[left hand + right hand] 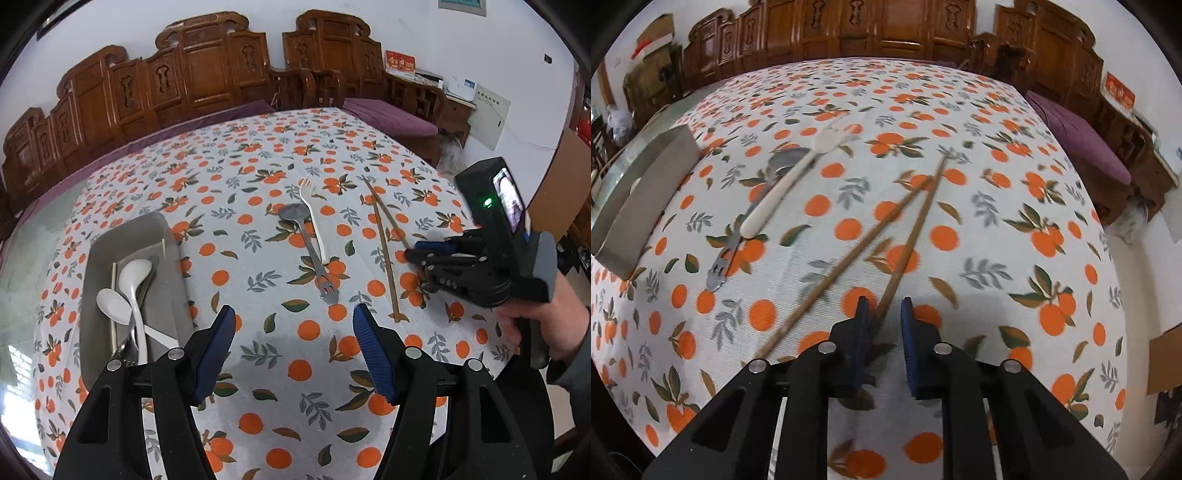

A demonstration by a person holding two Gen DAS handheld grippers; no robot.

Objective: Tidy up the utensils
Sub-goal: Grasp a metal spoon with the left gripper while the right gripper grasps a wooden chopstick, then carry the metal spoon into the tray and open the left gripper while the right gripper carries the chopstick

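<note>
The counter [258,350], under an orange-print cloth, carries a grey tray [168,258] at about 9 o'clock in the left wrist view. The tray already holds two white spoons [129,291], a pale chopstick and what looks like a metal fork.

Loose utensils remain at 12 to 1 o'clock in that view: two wooden chopsticks [905,221], a white plastic fork [790,184] and, partly under it, a metal spoon [746,218].

Step in hand, by judgement: collecting the chopsticks. The next move calls for closing on the nearer stick, lifting it clear and carrying it across to the tray.

Right gripper [884,306]: jaws narrow, not closed. One chopstick runs between them, apparently against the left pad; firm grip cannot be confirmed. The second stick lies just outside at 10 o'clock.

Left gripper [293,321]: jaws wide, holding nothing, above bare cloth beside the tray.
</note>
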